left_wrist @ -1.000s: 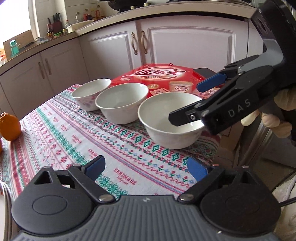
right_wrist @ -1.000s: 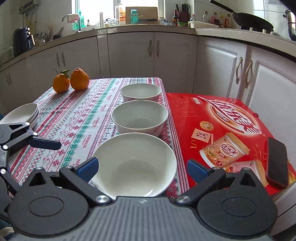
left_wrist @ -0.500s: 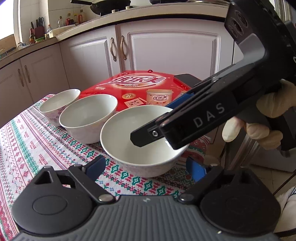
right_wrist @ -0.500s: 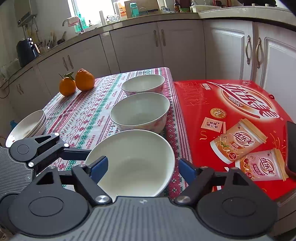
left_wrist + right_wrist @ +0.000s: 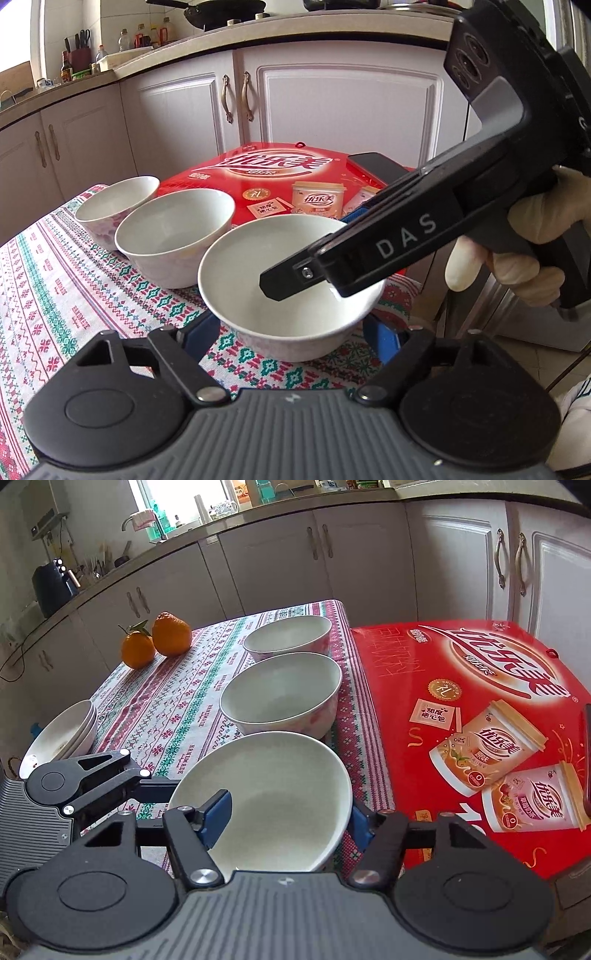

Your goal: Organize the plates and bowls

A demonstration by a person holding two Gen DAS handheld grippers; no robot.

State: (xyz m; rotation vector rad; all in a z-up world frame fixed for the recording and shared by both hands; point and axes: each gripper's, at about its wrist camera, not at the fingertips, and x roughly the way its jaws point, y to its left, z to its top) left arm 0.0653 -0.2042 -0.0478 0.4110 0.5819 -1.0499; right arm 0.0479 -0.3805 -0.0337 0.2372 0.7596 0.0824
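Three white bowls stand in a row on the patterned tablecloth (image 5: 74,295). The nearest and widest bowl (image 5: 291,288) (image 5: 266,797) is at the table's near corner. My left gripper (image 5: 291,336) straddles its lower body, one blue pad at each side, and the jaws are closing. My right gripper (image 5: 288,816) comes in over the rim, with its left pad (image 5: 218,812) inside the bowl and the other outside the wall. Its jaws are closing too, with a gap still showing. The middle bowl (image 5: 280,694) and far bowl (image 5: 288,635) stand free. A plate stack (image 5: 59,734) sits at the left edge.
A red gift box (image 5: 480,709) lies right of the bowls with a dark phone (image 5: 373,166) on it. Two oranges (image 5: 155,642) rest at the far left of the cloth. White kitchen cabinets (image 5: 332,110) stand close behind. A gloved hand (image 5: 517,258) holds the right gripper.
Both grippers have come down and closer to the nearest bowl. The right jaws narrowed a lot, putting one pad inside the bowl. The left jaws narrowed around its base.
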